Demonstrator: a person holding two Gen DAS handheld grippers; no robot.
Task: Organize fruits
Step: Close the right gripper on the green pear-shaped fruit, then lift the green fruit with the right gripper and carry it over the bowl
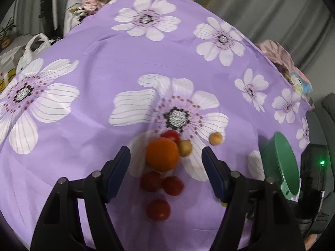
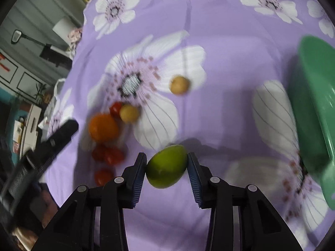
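The right gripper pinches a green lime between its two blue pads, one pad on each side of the fruit. The lime is lifted above the surface, which is covered with a purple cloth with big white flowers; its shadow falls on the cloth just behind it.

The left gripper is spread wide and holds nothing. It hangs over a small group of fruits. Between its fingers, seen from the left wrist, lies the orange. Behind the orange there is one red tomato, and a small yellow fruit touches the orange on its right side. A second yellow fruit lies apart, further to the right. Nearer to the camera three more tomatoes lie: two close together and one alone below them.

In the right wrist view the same group is at the left of the lime, with the orange in the middle of it, and the lone yellow fruit lies further away on a white petal.

A green bowl is at the right side of the surface, tilted in both views. In the left wrist view the bowl is at the right edge, just beside the body of the right gripper.
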